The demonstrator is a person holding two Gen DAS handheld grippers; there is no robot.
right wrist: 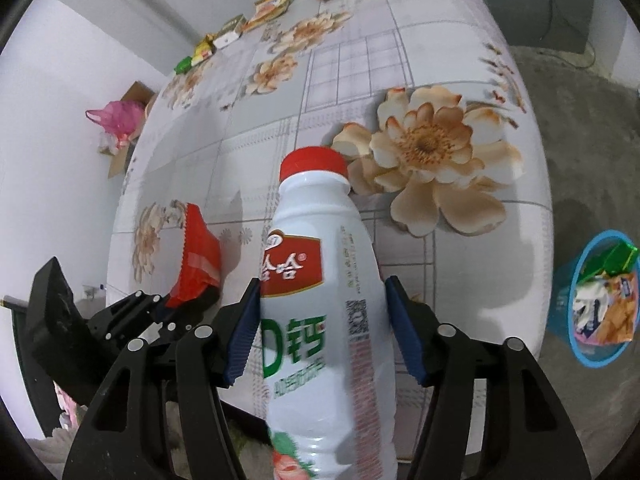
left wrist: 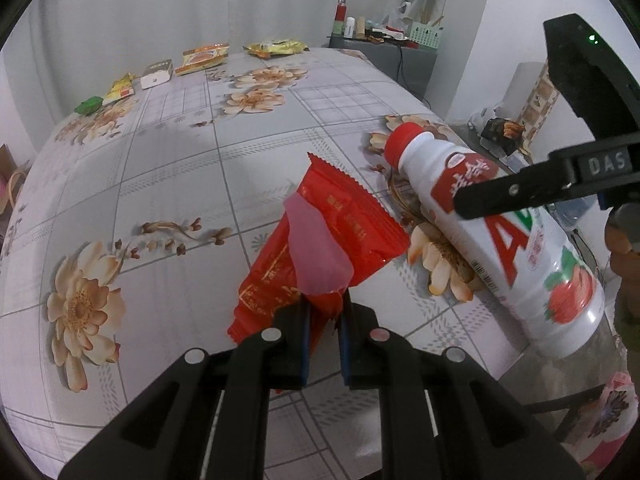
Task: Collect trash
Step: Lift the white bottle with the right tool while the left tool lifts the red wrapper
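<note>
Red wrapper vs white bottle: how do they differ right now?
The red wrapper is flat, crinkled foil; the white bottle is rigid plastic with a red cap. The left gripper pinches the wrapper almost shut; the right gripper spans the bottle's body, jaws wide. Both are held above the floral tablecloth.

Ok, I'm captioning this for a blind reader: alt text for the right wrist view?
A white drink bottle with a red cap sits between the right gripper and its blue-padded fingers, above a floral tablecloth. At left, the left gripper holds a red wrapper; a blue trash basket stands at right.
</note>
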